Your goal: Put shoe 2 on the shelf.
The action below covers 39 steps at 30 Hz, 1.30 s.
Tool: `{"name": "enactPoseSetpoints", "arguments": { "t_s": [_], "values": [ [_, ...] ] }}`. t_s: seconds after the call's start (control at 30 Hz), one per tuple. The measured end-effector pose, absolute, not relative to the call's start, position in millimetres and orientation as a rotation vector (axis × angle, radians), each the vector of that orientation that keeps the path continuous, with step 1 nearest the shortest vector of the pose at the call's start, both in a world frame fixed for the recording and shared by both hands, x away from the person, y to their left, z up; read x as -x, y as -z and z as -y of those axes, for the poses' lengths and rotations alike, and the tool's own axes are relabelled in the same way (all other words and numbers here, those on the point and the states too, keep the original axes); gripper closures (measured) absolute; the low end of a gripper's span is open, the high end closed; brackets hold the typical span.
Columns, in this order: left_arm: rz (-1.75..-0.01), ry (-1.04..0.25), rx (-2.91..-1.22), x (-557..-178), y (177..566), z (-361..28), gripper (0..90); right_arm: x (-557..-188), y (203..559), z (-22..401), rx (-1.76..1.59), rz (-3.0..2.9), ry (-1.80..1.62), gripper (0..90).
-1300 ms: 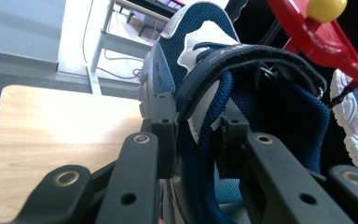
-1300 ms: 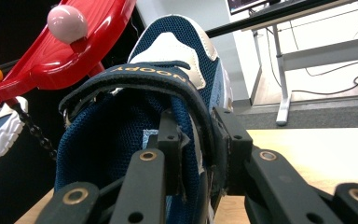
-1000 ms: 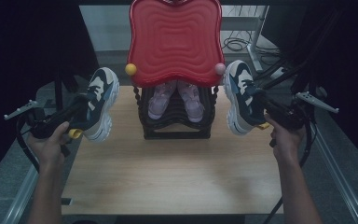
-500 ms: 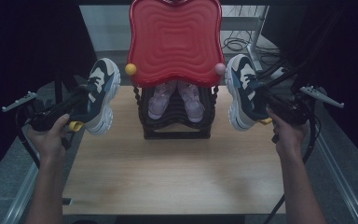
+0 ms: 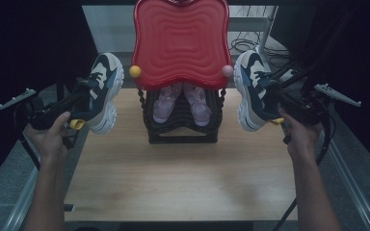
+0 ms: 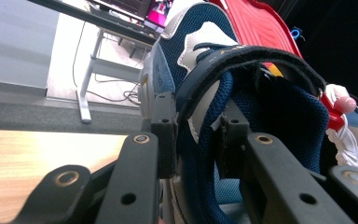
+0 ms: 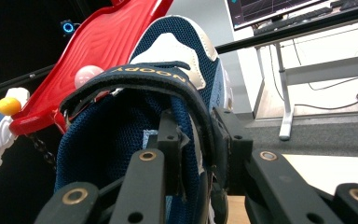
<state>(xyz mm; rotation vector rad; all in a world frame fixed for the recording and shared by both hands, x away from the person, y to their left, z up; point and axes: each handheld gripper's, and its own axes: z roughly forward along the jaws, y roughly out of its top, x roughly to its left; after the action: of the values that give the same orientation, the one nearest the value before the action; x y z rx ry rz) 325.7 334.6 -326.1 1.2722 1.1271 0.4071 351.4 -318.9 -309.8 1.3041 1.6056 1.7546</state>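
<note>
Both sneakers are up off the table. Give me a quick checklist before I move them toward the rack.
1. Left gripper clamped on the collar of the left sneaker: ok.
2. Right gripper clamped on the collar of the right sneaker: ok.
3. Both sneakers clear of the table: ok, held in the air at either side.
4. Red top tray of the rack bare: ok.
5. Lower shelf free: not ok, a pair of pink shoes sits there.
6. Grip firm enough to tilt the sneakers: cannot tell.
</note>
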Motion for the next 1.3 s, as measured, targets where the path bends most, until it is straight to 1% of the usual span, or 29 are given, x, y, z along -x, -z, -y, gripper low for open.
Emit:
{"name": "enactPoseSetpoints", "arguments": {
  "t_s": [0.6,1.3],
  "values": [
    [-1.096,-0.424,-1.267,-333.0,303.8,-329.0,73.6,-353.4,280.6,319.9,-1.271,-1.594,-1.784,74.3],
    [-1.041,-0.435,-1.273,-348.3,264.1,-310.6,73.6,-364.1,252.0,313.7,-1.258,-1.601,-1.787,74.1]
  ]
}}
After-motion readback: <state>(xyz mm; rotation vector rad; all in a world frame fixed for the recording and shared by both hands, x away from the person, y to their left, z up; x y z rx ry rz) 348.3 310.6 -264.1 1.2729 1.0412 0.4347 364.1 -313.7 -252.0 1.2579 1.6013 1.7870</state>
